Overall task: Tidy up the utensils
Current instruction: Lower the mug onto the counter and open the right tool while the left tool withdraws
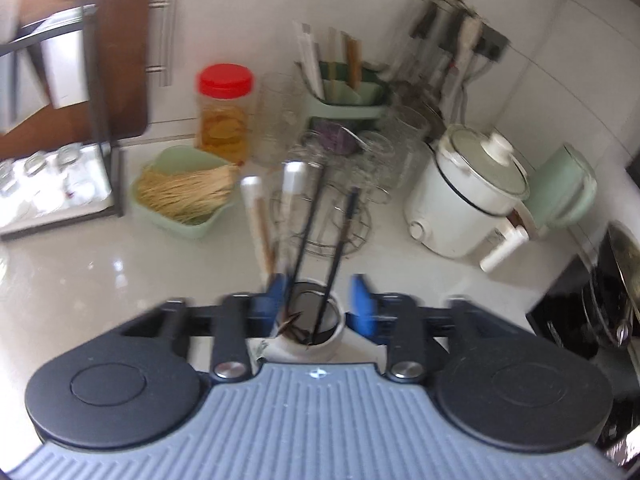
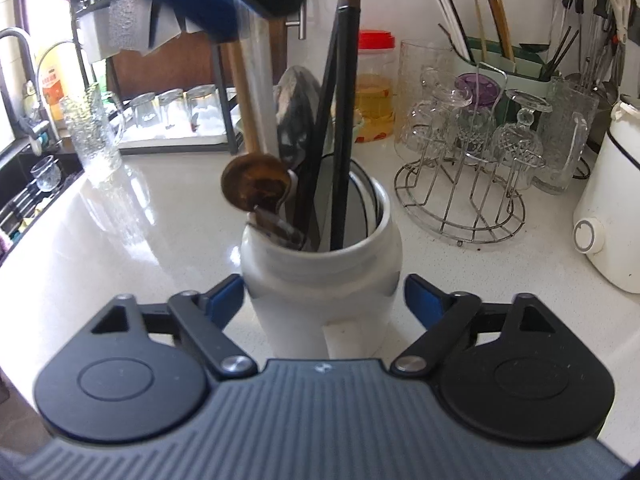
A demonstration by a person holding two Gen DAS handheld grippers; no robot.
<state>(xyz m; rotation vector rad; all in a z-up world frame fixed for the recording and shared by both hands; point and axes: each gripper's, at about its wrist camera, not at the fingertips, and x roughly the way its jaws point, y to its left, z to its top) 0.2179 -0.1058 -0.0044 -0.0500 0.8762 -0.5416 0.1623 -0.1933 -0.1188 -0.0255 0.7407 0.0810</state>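
Note:
A white ceramic jar (image 2: 320, 276) stands on the white counter and holds black chopsticks (image 2: 344, 120), spoons and a brown wooden spoon (image 2: 254, 190). My right gripper (image 2: 324, 296) is open, one finger on each side of the jar's lower body. My left gripper (image 1: 318, 296) hovers above the jar (image 1: 316, 340), looking down into it. Its blue fingers (image 1: 362, 300) stand apart around the utensil handles; the wooden spoon's handle (image 1: 262, 236) rises beside the left finger. Whether that finger touches the handle is unclear. The left gripper's finger shows at the top of the right wrist view (image 2: 224, 4).
A wire glass rack (image 2: 460, 184) stands right of the jar, a green utensil holder (image 2: 504, 68) and a red-lidded jar (image 2: 374, 88) behind. A white electric pot (image 1: 464, 200) is at right, a green tray of sticks (image 1: 180, 192) and a glass shelf (image 1: 56, 184) at left.

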